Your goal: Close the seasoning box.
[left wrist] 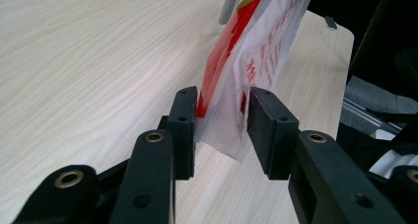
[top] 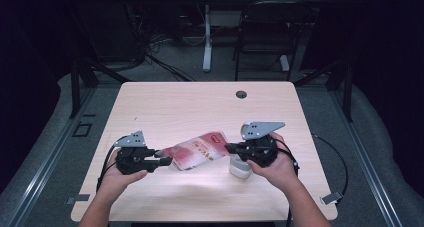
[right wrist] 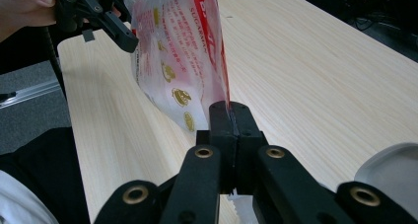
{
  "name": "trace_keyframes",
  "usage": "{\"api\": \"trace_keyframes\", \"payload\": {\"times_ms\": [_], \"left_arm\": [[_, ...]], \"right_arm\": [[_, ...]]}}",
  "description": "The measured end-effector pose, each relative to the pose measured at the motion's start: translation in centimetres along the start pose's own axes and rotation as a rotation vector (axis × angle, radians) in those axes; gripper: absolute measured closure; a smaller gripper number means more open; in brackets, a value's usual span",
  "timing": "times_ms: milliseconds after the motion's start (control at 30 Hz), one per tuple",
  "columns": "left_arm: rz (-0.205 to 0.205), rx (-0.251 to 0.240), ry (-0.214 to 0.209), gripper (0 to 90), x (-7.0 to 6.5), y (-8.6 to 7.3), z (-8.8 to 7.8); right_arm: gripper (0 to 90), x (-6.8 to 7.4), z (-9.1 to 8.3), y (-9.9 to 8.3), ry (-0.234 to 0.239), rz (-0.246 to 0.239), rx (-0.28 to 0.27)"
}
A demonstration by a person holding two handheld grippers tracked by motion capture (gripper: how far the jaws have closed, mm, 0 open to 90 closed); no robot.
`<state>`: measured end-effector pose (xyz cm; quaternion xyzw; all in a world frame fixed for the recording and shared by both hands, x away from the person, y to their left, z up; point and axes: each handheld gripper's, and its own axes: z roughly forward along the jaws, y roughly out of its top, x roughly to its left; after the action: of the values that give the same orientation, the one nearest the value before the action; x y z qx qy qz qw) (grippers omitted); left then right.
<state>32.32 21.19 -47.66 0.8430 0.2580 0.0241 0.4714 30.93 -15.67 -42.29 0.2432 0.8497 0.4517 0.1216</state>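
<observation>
A red and white plastic pouch (top: pixel 197 151) hangs a little above the wooden table (top: pixel 200 102), stretched between my two grippers. My right gripper (top: pixel 229 148) is shut on the pouch's right edge; in the right gripper view its jaws (right wrist: pixel 230 110) pinch the pouch's sealed red rim (right wrist: pixel 177 51). My left gripper (top: pixel 167 162) is at the pouch's left end. In the left gripper view its pads (left wrist: pixel 219 120) stand apart with the pouch's white corner (left wrist: pixel 251 46) loose between them. The left gripper (right wrist: pixel 123 36) also appears far off in the right gripper view.
A white round container (top: pixel 239 168) stands on the table just under my right hand, also seen as a pale lid (right wrist: pixel 389 169). A dark cable hole (top: pixel 241 94) sits near the table's far edge. A chair and desk legs stand beyond the table.
</observation>
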Motion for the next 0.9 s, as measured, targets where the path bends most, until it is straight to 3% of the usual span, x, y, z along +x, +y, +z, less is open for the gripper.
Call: {"api": "trace_keyframes", "payload": {"times_ms": [267, 600, 767, 900], "left_arm": [[-0.003, 0.042, 0.005, 66.6, 0.6, -0.8, 0.7], [-0.032, 0.042, -0.006, 67.9, 1.9, -2.5, 1.1], [-0.052, 0.045, 0.006, 67.2, 2.3, -2.9, 1.0], [-0.045, 0.040, 0.023, 63.4, 2.3, -3.0, 0.8]], "right_arm": [[90.0, 0.1, 1.1, -0.3, -0.011, -0.011, 0.038], [89.9, 0.4, 2.7, -0.3, -0.012, -0.016, 0.058], [90.0, 0.4, 3.6, -0.4, -0.006, -0.015, 0.065], [90.0, 0.4, 3.8, -0.3, 0.005, -0.015, 0.064]]}}
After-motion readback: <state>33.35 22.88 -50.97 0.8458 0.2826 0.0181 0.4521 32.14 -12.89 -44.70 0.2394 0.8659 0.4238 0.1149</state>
